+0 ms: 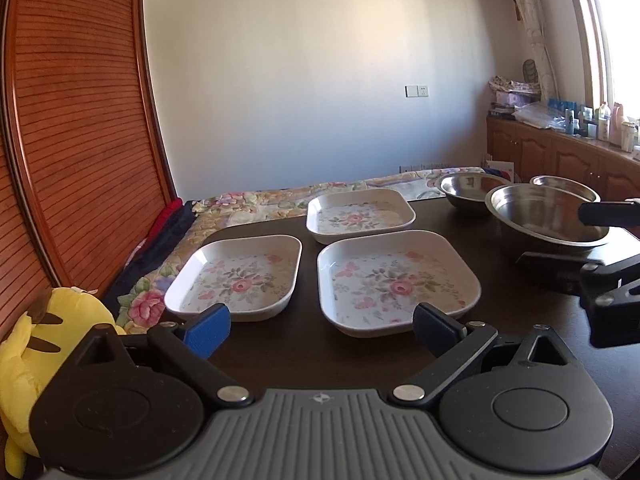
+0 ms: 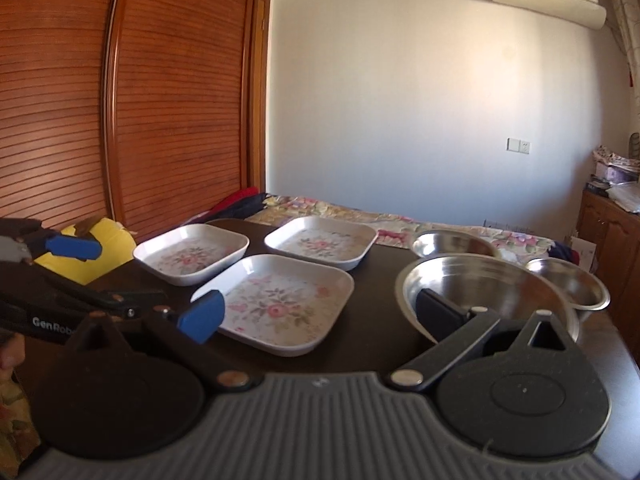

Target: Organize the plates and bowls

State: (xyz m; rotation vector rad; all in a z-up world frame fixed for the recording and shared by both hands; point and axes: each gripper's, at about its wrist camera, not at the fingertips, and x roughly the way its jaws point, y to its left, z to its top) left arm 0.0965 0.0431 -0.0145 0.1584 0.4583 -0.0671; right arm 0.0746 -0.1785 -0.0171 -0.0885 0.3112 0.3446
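Note:
Three square white plates with a flower print lie on the dark table (image 1: 320, 360): a near left plate (image 1: 236, 276), a near right plate (image 1: 396, 282) and a far plate (image 1: 360, 214). Three steel bowls stand to the right: a large near bowl (image 1: 548, 216), a far left bowl (image 1: 468, 188) and a far right bowl (image 1: 564, 184). My left gripper (image 1: 320, 326) is open, just short of the near plates' front edges, nothing in it. My right gripper (image 2: 320, 314) is open, between the near right plate (image 2: 280, 302) and the large bowl (image 2: 484, 292).
A yellow plush toy (image 1: 44, 344) sits at the table's left edge. A flowered bedspread (image 1: 256, 204) lies behind the table, with a slatted wooden wardrobe (image 1: 76, 120) on the left. Wooden cabinets (image 1: 560, 156) with bottles stand at the right wall.

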